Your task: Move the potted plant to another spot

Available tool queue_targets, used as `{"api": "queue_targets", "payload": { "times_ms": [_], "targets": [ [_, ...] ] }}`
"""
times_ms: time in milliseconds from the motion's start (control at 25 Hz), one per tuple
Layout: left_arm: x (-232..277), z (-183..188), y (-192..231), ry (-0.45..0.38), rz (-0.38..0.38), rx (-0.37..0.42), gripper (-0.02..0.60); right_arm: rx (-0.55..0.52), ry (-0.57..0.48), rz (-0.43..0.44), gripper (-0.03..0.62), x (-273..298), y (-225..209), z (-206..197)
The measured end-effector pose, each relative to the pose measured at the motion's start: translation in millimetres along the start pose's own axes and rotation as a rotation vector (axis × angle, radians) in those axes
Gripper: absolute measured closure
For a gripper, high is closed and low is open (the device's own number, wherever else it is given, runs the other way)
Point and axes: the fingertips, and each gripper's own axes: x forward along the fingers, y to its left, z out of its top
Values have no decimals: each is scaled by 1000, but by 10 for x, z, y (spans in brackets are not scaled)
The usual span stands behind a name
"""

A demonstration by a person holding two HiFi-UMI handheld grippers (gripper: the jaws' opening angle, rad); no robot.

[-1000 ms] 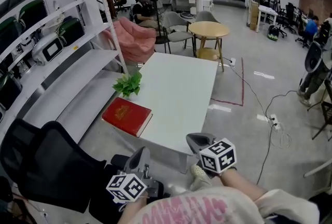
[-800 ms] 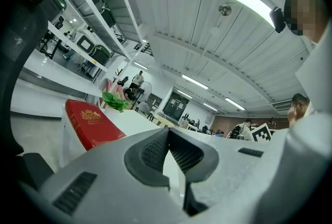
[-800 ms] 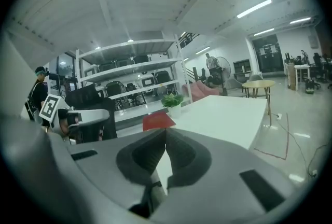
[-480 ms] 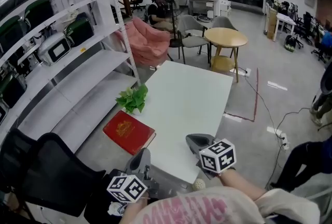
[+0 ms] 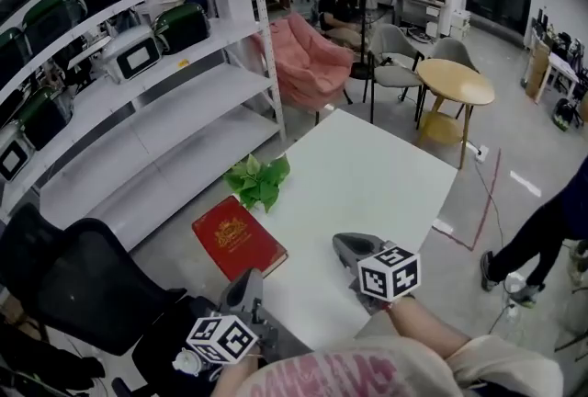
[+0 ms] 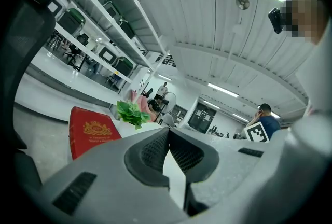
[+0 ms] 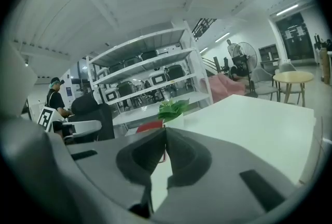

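The small leafy green potted plant (image 5: 259, 181) stands at the left edge of the white rectangular counter (image 5: 367, 193), and from above its leaves hide the pot. A red hardcover book (image 5: 238, 236) lies just nearer. The left tool (image 5: 244, 287) and the right tool (image 5: 355, 248) hover at the near end, well apart from the plant, each with its jaws together.

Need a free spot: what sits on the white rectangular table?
A green leafy potted plant and a red hardcover book, near its left edge. Leaves hide the pot from above.
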Motion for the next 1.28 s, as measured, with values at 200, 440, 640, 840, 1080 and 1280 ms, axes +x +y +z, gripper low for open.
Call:
{"api": "queue_targets", "payload": {
  "times_ms": [200, 440, 640, 840, 1080, 1280],
  "targets": [
    [-34, -28, 188, -22, 106, -36, 580, 8, 53, 73, 588, 358, -103, 0],
    [-168, -49, 418, -49, 232, -77, 580, -18, 120, 170, 588, 791, -82, -81],
    [-365, -38, 586, -72, 338, -87, 580, -77, 180, 217, 588, 1125, -87, -182],
    [-532, -121, 740, -50, 449, -15, 579, -115, 212, 238, 588, 1451, -183, -258],
    [-586, -258, 893, -35, 522, -90, 580, -141, 230, 266, 588, 1771, -293, -314],
    [-696, -277, 953, -30, 580, -122, 580, -148, 240, 286, 560, 2032, -372, -310]
  ]
}}
